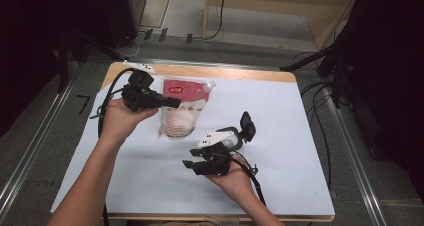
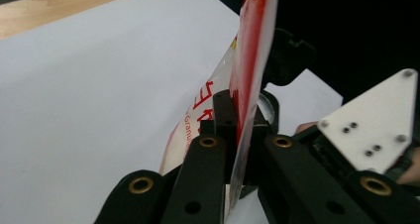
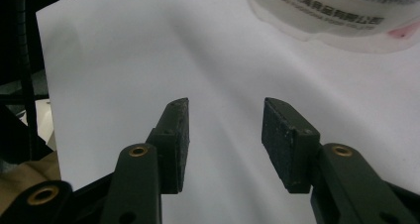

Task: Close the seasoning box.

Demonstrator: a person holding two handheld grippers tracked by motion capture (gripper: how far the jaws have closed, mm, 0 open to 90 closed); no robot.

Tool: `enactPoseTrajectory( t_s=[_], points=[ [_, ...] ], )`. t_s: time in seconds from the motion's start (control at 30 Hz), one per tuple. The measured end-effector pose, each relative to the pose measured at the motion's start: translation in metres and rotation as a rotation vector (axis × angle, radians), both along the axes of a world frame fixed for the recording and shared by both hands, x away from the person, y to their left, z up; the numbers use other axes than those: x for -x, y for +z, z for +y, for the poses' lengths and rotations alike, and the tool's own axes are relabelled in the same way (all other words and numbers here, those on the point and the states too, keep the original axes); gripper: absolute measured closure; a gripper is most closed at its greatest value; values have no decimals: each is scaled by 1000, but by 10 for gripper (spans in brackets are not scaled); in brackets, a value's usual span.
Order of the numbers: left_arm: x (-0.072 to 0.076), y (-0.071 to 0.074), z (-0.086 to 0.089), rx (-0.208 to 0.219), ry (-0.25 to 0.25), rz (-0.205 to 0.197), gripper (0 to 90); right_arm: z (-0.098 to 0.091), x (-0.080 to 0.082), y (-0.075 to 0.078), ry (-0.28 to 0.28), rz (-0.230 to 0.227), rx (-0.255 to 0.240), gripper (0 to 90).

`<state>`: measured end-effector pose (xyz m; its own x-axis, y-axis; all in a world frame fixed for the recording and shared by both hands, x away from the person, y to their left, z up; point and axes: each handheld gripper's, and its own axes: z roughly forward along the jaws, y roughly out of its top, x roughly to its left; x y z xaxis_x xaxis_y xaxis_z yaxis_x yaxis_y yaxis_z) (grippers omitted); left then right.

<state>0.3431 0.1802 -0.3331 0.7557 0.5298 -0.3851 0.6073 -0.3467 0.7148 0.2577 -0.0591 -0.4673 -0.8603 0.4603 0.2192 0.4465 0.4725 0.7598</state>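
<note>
A pouch (image 1: 181,111) with a red top, a clear body of white granules and a corner spout lies at the back middle of the white sheet. My left gripper (image 1: 174,102) reaches in from the left and is shut on the pouch's upper left edge. In the left gripper view the jaws (image 2: 237,110) pinch the thin red-and-clear pouch (image 2: 252,40) edge-on. My right gripper (image 1: 192,159) sits in front of the pouch, pointing left, open and holding nothing. In the right gripper view the right gripper (image 3: 225,130) stands apart over bare sheet, with the pouch's bottom (image 3: 337,16) beyond.
A white sheet (image 1: 280,151) covers most of the wooden table (image 1: 260,75). A small white item (image 1: 141,66) lies at the far left corner. Cables trail from both grippers and across the floor at the right. The right gripper's grey plate (image 2: 376,120) is close beside the left jaws.
</note>
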Motion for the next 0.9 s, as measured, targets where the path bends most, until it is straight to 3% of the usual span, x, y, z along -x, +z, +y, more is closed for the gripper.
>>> enactPoseTrajectory(
  t_s=[0.23,0.4,0.57,0.67,0.9],
  points=[
    [18,14,5,4,-18,-8,900,1,0,4,-15,-25,-23,543],
    [30,22,10,35,-27,4,900,3,-3,4,-57,-42,-41,555],
    [42,31,10,64,-58,12,900,6,-6,5,-85,-27,-63,548],
    [49,35,8,96,-82,37,900,11,-7,3,-75,-44,-54,547],
    [55,38,5,107,-94,78,900,12,-4,-3,-94,-91,-73,563]
  ],
)
